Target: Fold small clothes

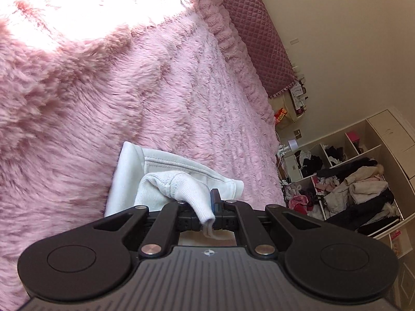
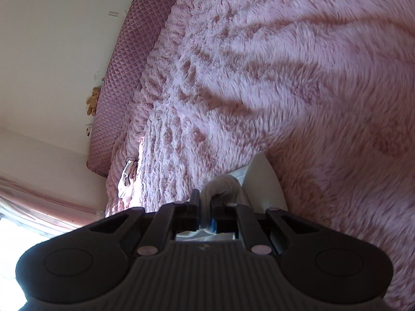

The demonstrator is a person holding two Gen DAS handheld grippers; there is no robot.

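Left tool [image 1: 205, 207] clamps a ribbed cuff of the small white knit garment [image 1: 166, 171]; right tool [image 2: 206, 207] is likewise closed on its white fabric. Garment hangs between them just over the fluffy pink bed cover [image 1: 103, 90]. Best lowered evenly, edge taut, before releasing.

One white garment [image 1: 155, 176] lies on the bed, and it shows in both views. There are two claws, the left claw [image 1: 205, 207] and the right claw [image 2: 206, 207], one to each camera. One pink fluffy blanket [image 1: 103, 90] covers one bed, with one quilted headboard [image 1: 259, 39] behind it. One teddy bear [image 2: 92, 100] hangs by the wall. One shelf unit [image 1: 363, 181] holds a heap of clothes (too jumbled to count). One small pale bundle [image 2: 127, 178], perhaps more clothes, sits at the bed's edge.
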